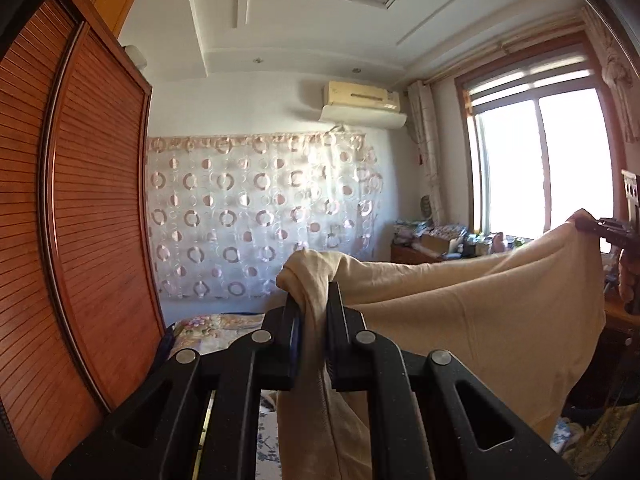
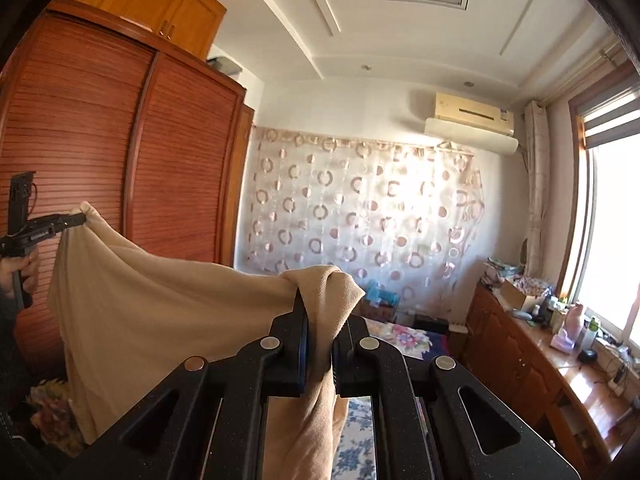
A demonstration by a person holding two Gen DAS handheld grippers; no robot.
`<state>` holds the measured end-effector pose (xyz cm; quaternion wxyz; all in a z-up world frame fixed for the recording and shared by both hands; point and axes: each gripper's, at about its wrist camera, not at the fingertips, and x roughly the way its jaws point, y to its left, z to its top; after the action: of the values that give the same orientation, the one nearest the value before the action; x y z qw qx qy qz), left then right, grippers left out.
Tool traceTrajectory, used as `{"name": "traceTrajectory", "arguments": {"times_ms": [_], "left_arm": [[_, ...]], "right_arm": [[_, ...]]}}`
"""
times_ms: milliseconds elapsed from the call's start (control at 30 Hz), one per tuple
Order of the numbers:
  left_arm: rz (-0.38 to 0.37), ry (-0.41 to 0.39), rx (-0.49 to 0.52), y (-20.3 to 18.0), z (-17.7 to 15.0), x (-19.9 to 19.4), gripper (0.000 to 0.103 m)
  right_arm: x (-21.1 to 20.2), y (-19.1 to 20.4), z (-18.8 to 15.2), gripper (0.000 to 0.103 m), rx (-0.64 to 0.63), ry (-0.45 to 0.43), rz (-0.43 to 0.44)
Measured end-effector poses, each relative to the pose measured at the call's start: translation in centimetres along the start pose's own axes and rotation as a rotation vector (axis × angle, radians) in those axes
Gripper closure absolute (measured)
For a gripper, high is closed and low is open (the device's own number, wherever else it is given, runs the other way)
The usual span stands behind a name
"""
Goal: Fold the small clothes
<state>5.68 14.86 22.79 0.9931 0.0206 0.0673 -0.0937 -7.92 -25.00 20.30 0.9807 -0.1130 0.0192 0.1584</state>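
Your left gripper (image 1: 314, 300) is clamped on one bunched corner of the beige garment (image 1: 460, 320). The jaws stand nearly closed, with only the gathered cloth between the pads. A knot of fabric rises above the fingertips, and a twisted length hangs down between the fingers toward the bottom of the left wrist view.

Your right gripper (image 2: 320, 312) holds the opposite corner in the same manner: jaws nearly closed, cloth pinched between the pads, a folded flap standing above the tips and a strand trailing down between the fingers.

The garment is held in the air and spans the gap between the two grippers. Its long axis runs roughly level from one gripper to the other, across the line each gripper points along. The top edge sags slightly in the middle. The body of the cloth hangs down from that edge as a loose sheet with soft folds. The lower hem is not fully visible in either view.

In the left wrist view, the right gripper appears at the far right edge, gripping its corner. In the right wrist view, the left gripper appears at the far left, with your hand (image 2: 24, 276) around its handle. Behind the garment are the slatted wardrobe (image 2: 100, 160), the circle-patterned curtain (image 2: 360, 216) and the floral bed cover (image 2: 400, 336).
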Motion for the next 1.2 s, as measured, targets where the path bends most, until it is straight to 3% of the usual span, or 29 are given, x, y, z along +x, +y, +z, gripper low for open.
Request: {"name": "traceTrajectory", "arguments": {"times_ms": [167, 267, 333, 367, 400, 467, 500, 567, 700, 833, 867, 933, 1067, 1200], "left_arm": [[0.032, 0.127, 0.012, 1.1, -5.6, 9.6, 0.09], [0.06, 0.241, 0.018, 1.9, -11.1, 16.7, 0.081], [0.067, 0.359, -0.002, 2.5, -15.0, 20.5, 0.075], [0.055, 0.389, -0.022, 2.5, -16.3, 21.0, 0.07], [0.039, 0.416, -0.051, 2.8, -17.9, 21.6, 0.06], [0.016, 0.445, -0.065, 2.8, -20.2, 21.5, 0.052], [0.008, 0.461, -0.062, 2.6, -21.0, 21.1, 0.039], [-0.023, 0.503, -0.067, 2.0, -22.5, 20.1, 0.026], [0.0, 0.526, -0.025, 0.7, -23.6, 16.8, 0.026], [-0.012, 0.56, -0.025, -0.3, -24.8, 13.5, 0.026], [-0.018, 0.58, -0.03, -0.6, -25.5, 12.7, 0.026], [-0.031, 0.615, -0.033, -1.4, -27.0, 11.3, 0.026], [-0.087, 0.669, -0.027, -4.0, -29.6, 9.0, 0.026], [-0.125, 0.699, -0.049, -5.3, -30.7, 7.0, 0.027]], "right_arm": [[9.8, 1.6, -0.8, 0.094, -0.012, 0.152, -0.044], [17.6, 1.9, -4.3, 0.094, -0.022, 0.261, -0.059], [22.6, 2.1, -7.3, 0.08, -0.005, 0.359, -0.062], [24.8, 2.3, -9.1, 0.067, 0.011, 0.418, -0.097], [26.2, 2.3, -10.2, 0.059, 0.036, 0.454, -0.114], [27.9, 2.7, -13.1, 0.058, 0.092, 0.516, -0.096], [28.1, 3.2, -14.1, 0.056, 0.095, 0.537, -0.093], [28.0, 4.0, -15.5, 0.047, 0.086, 0.565, -0.08], [26.3, 4.3, -17.1, 0.035, 0.122, 0.593, -0.057], [23.6, 3.9, -19.3, 0.035, 0.193, 0.632, -0.017], [22.7, 2.3, -20.3, 0.035, 0.207, 0.642, -0.004], [23.3, 2.0, -21.5, 0.035, 0.235, 0.665, 0.018], [23.1, 1.2, -23.9, 0.035, 0.221, 0.716, -0.017], [23.1, 0.7, -22.9, 0.035, 0.223, 0.722, -0.041]]}}
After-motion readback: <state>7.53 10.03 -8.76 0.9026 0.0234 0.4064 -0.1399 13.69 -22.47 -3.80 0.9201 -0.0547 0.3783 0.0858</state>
